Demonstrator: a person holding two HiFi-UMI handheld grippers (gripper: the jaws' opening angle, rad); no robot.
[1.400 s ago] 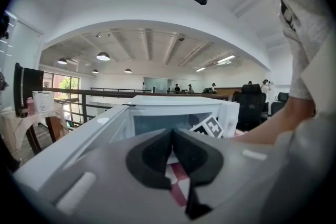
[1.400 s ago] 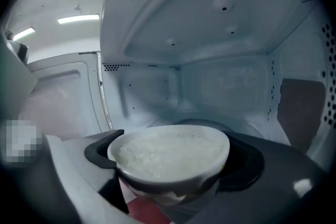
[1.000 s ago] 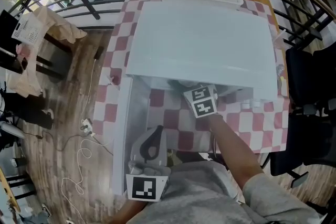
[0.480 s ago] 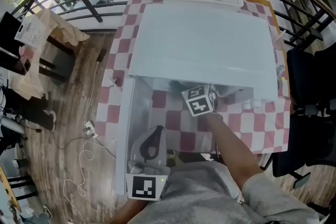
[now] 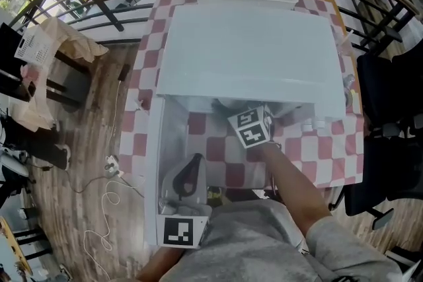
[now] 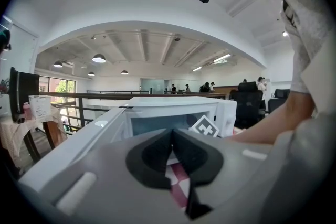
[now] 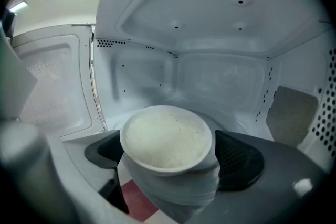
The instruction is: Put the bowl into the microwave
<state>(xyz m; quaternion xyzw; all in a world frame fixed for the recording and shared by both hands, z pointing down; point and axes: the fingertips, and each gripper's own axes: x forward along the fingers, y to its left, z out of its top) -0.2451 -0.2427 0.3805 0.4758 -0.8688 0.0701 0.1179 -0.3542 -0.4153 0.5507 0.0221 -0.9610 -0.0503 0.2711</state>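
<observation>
Clamping bowl [image 7: 167,139] upright in right gripper [image 7: 170,159] inside microwave [image 5: 251,49] at 12 o'clock to avoid spills, keeping left gripper [image 6: 172,150] clenched empty at 7.

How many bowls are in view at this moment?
1. The bowl, with white contents, is gripped between the jaws of the right gripper, at the mouth of the open microwave. The microwave's top hides it from the head view; more could be hidden there.
</observation>
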